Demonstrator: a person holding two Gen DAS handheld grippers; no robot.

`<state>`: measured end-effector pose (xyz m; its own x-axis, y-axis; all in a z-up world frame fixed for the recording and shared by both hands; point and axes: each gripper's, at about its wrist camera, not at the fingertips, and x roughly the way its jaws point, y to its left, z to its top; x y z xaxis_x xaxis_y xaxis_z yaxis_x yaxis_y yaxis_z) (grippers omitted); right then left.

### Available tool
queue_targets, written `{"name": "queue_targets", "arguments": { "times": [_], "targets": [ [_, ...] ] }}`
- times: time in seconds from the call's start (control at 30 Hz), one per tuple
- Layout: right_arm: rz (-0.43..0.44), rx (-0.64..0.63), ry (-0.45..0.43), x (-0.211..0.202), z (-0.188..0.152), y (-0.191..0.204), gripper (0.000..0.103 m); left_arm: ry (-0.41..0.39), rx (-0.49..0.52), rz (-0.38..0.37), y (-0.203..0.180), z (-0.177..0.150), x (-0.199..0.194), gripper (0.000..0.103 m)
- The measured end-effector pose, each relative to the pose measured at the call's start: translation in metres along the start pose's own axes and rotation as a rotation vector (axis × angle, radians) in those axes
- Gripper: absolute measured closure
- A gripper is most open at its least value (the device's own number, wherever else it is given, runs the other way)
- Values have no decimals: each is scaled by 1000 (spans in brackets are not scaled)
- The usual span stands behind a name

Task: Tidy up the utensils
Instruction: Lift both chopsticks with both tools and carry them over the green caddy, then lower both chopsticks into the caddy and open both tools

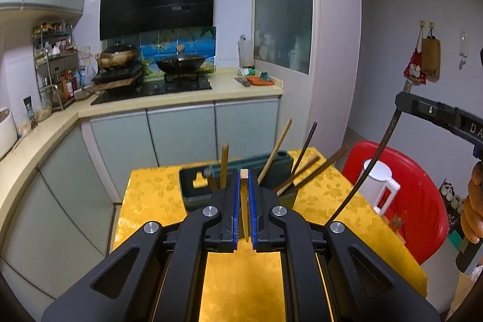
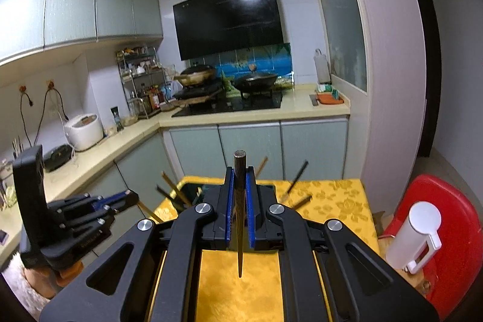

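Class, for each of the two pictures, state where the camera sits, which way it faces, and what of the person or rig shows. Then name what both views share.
Left wrist: on the left gripper, facing the stove over the yellow table; shows its jaws shut on a light chopstick, plus the right gripper and hand.
Right wrist: on the right gripper, facing the same way; shows its jaws shut on a dark chopstick, plus the left gripper.
Shared: stove, table, holder, red chair.

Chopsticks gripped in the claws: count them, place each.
2: a light chopstick in the left claw, a dark chopstick in the right claw. Others stand in the holder.
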<state>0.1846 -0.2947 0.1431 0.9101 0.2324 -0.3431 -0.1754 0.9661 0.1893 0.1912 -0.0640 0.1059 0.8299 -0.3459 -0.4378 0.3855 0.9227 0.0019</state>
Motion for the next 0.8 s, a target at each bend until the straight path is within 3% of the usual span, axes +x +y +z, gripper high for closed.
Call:
{"name": "queue_targets", "arguments": {
  "times": [0.4, 0.6, 0.8],
  "targets": [
    [-44, -10, -113, 14, 57, 3, 95, -98, 30, 64, -17, 60, 12, 98],
    [-105, -11, -135, 40, 72, -5, 95, -85, 21, 106, -13, 66, 37, 98],
    [-129, 4, -72, 82, 65, -10, 95, -30, 1, 115, -9, 55, 71, 98]
  ]
}}
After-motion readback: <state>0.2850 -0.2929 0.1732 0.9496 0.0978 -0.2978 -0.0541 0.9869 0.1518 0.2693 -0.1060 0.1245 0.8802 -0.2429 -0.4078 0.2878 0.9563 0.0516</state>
